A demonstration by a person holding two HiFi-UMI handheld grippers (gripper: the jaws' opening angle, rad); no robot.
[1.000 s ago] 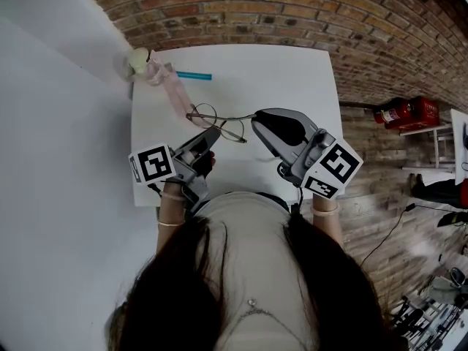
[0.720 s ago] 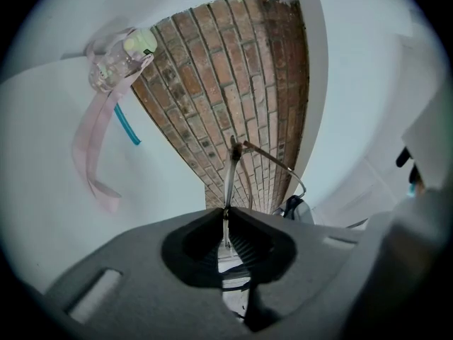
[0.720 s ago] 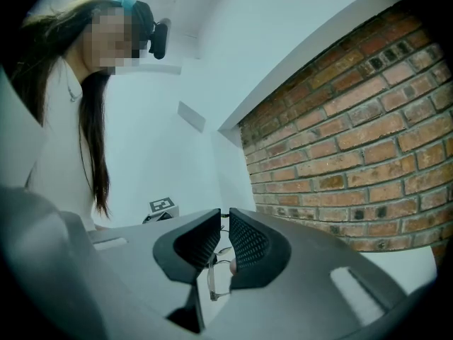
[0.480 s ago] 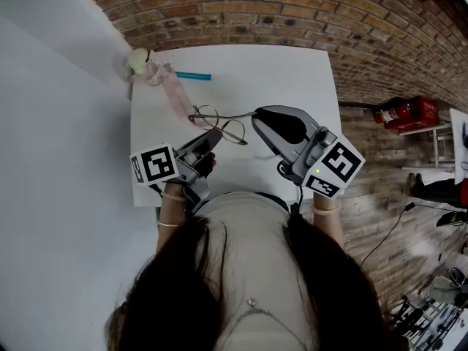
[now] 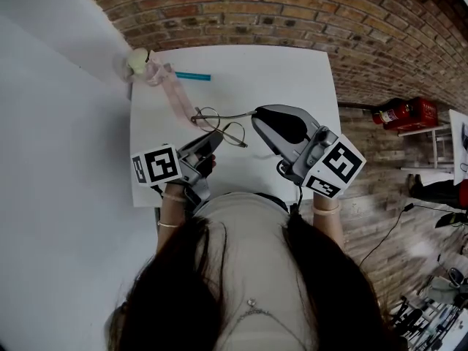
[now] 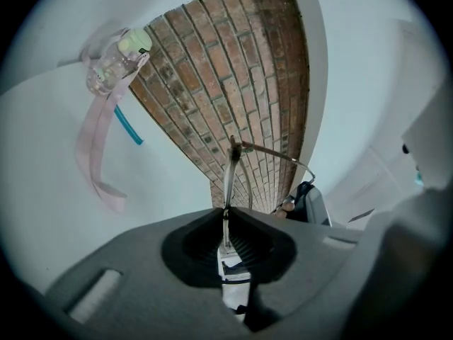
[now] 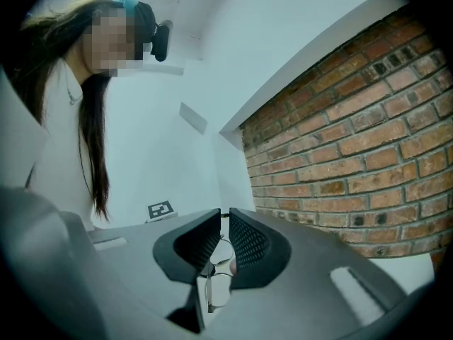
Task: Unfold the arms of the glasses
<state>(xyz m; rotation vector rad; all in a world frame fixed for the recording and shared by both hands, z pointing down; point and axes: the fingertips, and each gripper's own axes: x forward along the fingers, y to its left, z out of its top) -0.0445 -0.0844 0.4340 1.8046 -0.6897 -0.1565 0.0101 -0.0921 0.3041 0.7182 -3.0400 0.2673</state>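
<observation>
The glasses (image 5: 221,125) are held over the table (image 5: 292,72): the frame is pinched by the left gripper (image 5: 210,140), and one arm's tip, mostly hidden, is clamped in the right gripper (image 5: 257,115).

Arm tip of glasses (image 5: 221,125) hidden inside right tool (image 5: 257,115), one lens rim partly behind left tool (image 5: 213,137)
</observation>
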